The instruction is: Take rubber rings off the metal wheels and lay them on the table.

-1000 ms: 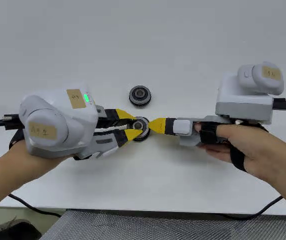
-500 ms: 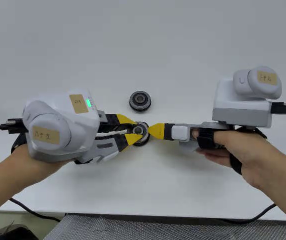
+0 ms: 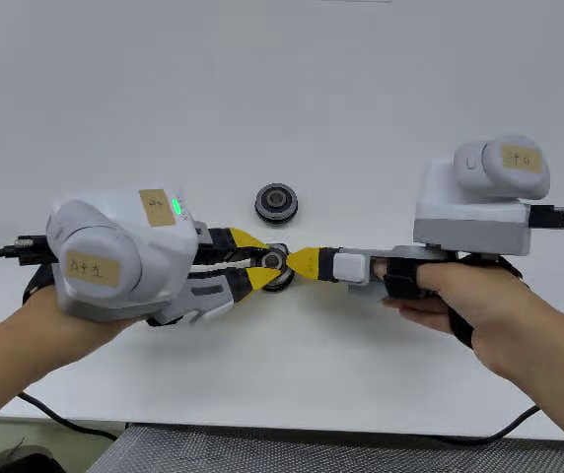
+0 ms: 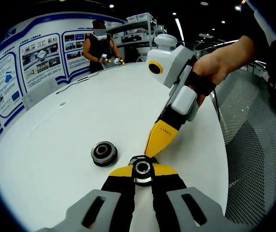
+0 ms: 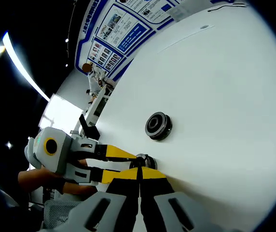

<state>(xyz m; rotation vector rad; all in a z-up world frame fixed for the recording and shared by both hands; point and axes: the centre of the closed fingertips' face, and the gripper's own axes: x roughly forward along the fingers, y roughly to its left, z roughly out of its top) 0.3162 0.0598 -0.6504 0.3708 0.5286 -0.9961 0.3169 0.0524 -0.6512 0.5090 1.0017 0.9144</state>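
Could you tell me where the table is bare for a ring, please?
Bare table lies beyond the loose wheel and along the near edge. Crowded: the middle, where the left hand-held gripper and right hand-held gripper meet at the held wheel.

The smooth white table [image 3: 361,99] is wide and plain. One round metal wheel with a black rubber ring [image 3: 276,202] lies flat on it.

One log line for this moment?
left gripper: shut on black-ringed metal wheel | right gripper: shut, tip at it | second wheel: on white table
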